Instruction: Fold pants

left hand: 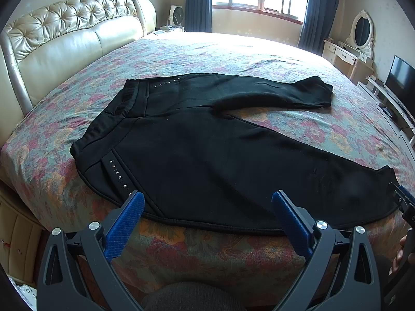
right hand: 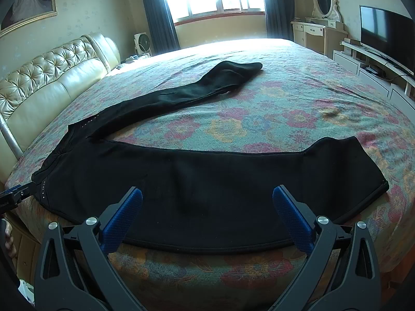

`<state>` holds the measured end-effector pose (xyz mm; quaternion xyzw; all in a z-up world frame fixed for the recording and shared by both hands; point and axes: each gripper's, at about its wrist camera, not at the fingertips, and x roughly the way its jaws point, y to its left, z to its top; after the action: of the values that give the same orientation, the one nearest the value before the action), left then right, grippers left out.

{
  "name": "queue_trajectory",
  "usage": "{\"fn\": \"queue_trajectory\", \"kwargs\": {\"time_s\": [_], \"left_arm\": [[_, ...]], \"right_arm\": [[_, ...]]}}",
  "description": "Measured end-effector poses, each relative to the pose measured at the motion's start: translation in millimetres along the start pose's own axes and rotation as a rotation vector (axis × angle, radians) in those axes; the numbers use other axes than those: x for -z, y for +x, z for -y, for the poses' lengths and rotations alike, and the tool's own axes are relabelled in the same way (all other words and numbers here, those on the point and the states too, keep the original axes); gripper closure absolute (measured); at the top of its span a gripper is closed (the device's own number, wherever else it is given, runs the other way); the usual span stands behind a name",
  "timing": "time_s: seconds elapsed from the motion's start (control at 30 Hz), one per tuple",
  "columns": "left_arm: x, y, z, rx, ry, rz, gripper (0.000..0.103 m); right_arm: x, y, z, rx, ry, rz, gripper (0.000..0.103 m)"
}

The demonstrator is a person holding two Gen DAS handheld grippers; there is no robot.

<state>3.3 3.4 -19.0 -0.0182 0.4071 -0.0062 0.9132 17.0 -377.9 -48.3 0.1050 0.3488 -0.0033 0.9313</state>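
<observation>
Black pants (left hand: 197, 153) lie flat on the floral bedspread (left hand: 181, 54), waistband to the left, legs spread apart in a V to the right. Silver studs mark the hip seams. My left gripper (left hand: 207, 199) is open and empty, hovering over the near edge of the pants by the hip. My right gripper (right hand: 207, 194) is open and empty over the near leg of the pants (right hand: 207, 181), toward its cuff. The far leg (right hand: 207, 85) stretches away toward the window. The right gripper's tip shows at the left wrist view's right edge (left hand: 404, 202).
A tufted cream headboard (left hand: 64, 33) stands at the left. A dressing table with an oval mirror (right hand: 321, 13) and a TV (right hand: 384, 33) on a low white cabinet stand at the right. A fan (left hand: 176, 15) and a curtained window are at the back.
</observation>
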Motion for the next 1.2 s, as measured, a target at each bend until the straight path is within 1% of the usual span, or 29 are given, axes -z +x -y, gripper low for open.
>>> {"fn": "queue_trajectory", "kwargs": {"time_s": [0.27,0.77,1.0,1.13,1.2], "left_arm": [[0.7,2.8,0.1,0.003,0.003,-0.014,0.005],[3.5,20.0,-1.4,0.01,0.013,-0.069,0.005],[-0.2,24.0,-4.5,0.014,0.007,-0.076,0.005],[-1.6,27.3,-2.4,0.022,0.011,-0.081,0.005],[-3.4,28.8,-2.0,0.043,0.013,-0.08,0.005]], "right_arm": [[0.1,5.3,1.4,-0.008,0.007,-0.008,0.002],[2.2,25.2,-0.6,-0.013,0.007,-0.049,0.002],[2.3,33.8,-2.0,-0.01,0.007,-0.065,0.002],[2.7,38.1,-4.1,-0.009,-0.002,-0.073,0.002],[1.7,40.1,-6.2,-0.011,-0.01,-0.077,0.002]]}}
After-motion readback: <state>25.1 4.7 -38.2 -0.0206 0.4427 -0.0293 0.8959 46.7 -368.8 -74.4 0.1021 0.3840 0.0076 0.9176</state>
